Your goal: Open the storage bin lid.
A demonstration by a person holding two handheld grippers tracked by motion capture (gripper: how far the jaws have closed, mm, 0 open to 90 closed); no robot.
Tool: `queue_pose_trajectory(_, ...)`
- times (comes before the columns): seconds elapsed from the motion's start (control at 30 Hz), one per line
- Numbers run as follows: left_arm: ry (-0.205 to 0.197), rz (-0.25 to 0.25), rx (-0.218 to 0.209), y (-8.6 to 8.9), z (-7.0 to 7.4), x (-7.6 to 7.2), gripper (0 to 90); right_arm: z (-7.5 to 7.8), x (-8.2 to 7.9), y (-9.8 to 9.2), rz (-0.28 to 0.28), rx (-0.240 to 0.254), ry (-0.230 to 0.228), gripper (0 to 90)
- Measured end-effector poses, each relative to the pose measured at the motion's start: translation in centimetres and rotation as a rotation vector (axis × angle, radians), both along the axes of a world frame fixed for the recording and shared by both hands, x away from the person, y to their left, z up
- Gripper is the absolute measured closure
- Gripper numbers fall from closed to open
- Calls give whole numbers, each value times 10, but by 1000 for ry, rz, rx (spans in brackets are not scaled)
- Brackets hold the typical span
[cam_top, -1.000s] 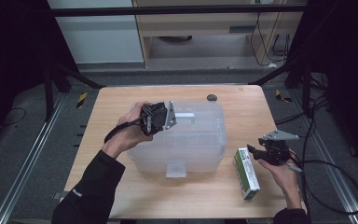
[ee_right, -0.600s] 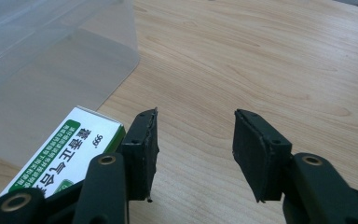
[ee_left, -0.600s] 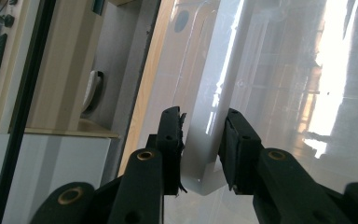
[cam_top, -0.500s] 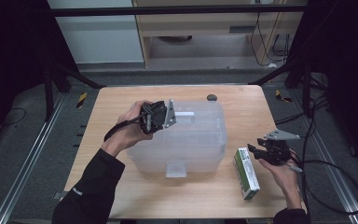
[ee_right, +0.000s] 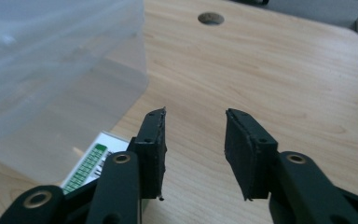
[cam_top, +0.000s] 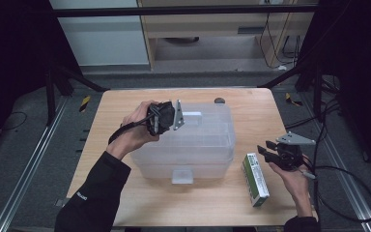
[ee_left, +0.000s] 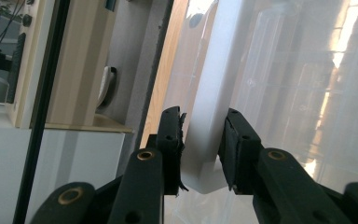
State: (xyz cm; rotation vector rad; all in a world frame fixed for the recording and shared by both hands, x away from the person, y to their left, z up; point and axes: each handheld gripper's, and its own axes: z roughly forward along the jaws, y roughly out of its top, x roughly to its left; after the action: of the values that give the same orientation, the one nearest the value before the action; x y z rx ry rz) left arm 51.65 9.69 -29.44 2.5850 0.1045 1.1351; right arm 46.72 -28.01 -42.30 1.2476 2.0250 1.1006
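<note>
Nearest me, on the right of the tabletop point(cam_top: 125, 111), the green and white carton point(cam_top: 255, 179) lies flat on the wood, just beside the right end of the clear plastic box point(cam_top: 193, 150). My right hand-held gripper point(cam_top: 266, 151) hovers just above the carton's far end. Its jaws have just been closing but stand spread, with nothing between them; in the right gripper view I see bare wood in the gap, and the carton's green-checked corner point(ee_right: 89, 165) sits behind the left-hand jaw, against the box wall point(ee_right: 51, 93).

Farther in, the box sits across the middle of the tabletop, its front latch tab point(cam_top: 182, 177) facing me. My left hand-held gripper point(cam_top: 186, 117) lies over the lid near the back left, pinching the white handle point(cam_top: 192, 116). In the left gripper view both pads press on the handle point(ee_left: 205, 135), one on each side.

Beyond the box, near the far edge, there is a round hole point(cam_top: 219, 100) in the tabletop.
</note>
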Motion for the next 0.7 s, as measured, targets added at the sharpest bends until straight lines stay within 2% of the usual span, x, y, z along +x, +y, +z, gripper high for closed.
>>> queue_pose_trajectory(0.1, -12, -6, 1, -1, 1, 1, 701, 7, -4, 2, 11, 18, -14, 637)
queue_pose_trajectory(0.23, -12, 12, 2, -1, 2, 2, 700, 15, -7, 7, 38, 49, -12, 708)
queue_pose_trajectory(0.33, -17, 18, 1, -1, 3, 3, 698, 18, -9, 11, 69, 75, 7, 755)
queue_pose_trajectory(0.47, -21, 29, -9, -1, 4, 6, 696, 20, -11, 15, 108, 84, 21, 817)
queue_pose_trajectory(0.7, -31, 49, -32, -2, 7, 12, 691, 23, -14, 21, 149, 107, 32, 869)
